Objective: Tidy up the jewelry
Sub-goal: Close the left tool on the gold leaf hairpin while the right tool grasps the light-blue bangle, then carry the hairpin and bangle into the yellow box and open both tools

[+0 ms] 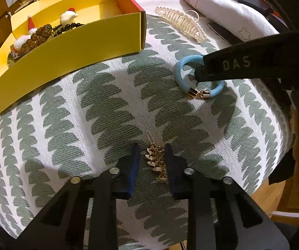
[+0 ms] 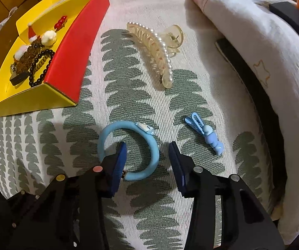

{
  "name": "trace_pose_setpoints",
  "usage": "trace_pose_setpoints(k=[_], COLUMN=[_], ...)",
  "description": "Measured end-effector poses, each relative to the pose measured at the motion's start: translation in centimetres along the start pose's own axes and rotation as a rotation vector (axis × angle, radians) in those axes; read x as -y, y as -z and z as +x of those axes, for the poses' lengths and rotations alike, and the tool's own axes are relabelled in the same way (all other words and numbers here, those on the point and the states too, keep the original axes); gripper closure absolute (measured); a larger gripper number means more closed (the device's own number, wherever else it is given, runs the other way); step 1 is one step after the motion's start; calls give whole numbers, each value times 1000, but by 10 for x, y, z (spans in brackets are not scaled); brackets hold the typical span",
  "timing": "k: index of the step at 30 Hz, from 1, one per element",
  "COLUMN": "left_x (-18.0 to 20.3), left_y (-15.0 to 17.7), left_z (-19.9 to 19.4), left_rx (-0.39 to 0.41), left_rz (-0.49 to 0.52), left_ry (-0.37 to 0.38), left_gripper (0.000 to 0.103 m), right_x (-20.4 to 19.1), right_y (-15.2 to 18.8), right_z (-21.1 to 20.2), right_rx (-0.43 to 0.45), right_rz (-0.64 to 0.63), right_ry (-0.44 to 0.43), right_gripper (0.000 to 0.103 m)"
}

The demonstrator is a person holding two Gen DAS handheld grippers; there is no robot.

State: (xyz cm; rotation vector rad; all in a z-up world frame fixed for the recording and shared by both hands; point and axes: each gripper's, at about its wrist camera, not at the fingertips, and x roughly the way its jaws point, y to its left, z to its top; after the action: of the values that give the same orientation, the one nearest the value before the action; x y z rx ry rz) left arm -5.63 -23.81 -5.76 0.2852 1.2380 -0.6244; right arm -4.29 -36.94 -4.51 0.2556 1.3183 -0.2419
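Observation:
A gold leaf-shaped hair clip [image 1: 156, 162] lies on the green-and-white patterned cloth. My left gripper [image 1: 151, 146] points down over it with its jaws close on either side; the right pad touches the clip, and a thin strip of cloth shows at the left pad. A light blue bangle [image 2: 118, 126] with gold end caps lies flat. My right gripper [image 2: 147, 145] stands open over it, its left finger [image 2: 120, 156] inside the ring and its right finger outside. The yellow box [image 1: 76, 48] at the upper left holds several trinkets and a black bead bracelet [image 2: 39, 68].
A pearl-trimmed claw clip [image 2: 162, 48] lies beyond the bangle, and a blue rabbit clip [image 2: 205, 133] to its right. A rumpled pale blanket [image 2: 253, 41] borders the right side. The box's red flap [image 2: 78, 48] leans toward the cloth. The cushion's edge drops off at the right [image 1: 282, 145].

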Motion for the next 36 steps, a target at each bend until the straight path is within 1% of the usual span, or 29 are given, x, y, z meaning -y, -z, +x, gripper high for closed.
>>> trace_pose_setpoints(k=[2,4,5,6,12,15,22,24,25,29,36], left_x=[-1,1,1,1,1,-3,-12,-16,-18,-25,-37], left_y=[-1,-2,-3,-4,-6,-4,-5,-3,-3,-3,-1], left_z=[-1,0,0,1,2,-2,-10,-15,-18,-27,-38], left_rx=[-3,-6,-7,-8,-6,-5,8,13,16,28,39], left_rz=[-3,-12,-14,-16,-21,-28,-43,-51,-55,-62,-82], left_ry=[6,17,20,22,30,41,64,67,71,74,92], left_gripper=[82,82,82,82,82,82,82,82,85,85,85], right_x=[1,3,3,5,12,15,12,14,15,15,17], right_y=[-2,-1,-1,-2,-4,-4,-2,0,2,11,12], right_z=[3,2,1,1,5,6,3,-1,-4,-16,-34], right_rx=[1,10,10,8,2,3,7,18,25,41,75], right_rz=[1,6,14,18,28,42,48,48,53,74,105], right_ry=[0,1,-7,-15,-17,-33,-70,-74,-83,-103,-136], right_gripper=[59,69,78,82,89,93,93,93,93,93,94])
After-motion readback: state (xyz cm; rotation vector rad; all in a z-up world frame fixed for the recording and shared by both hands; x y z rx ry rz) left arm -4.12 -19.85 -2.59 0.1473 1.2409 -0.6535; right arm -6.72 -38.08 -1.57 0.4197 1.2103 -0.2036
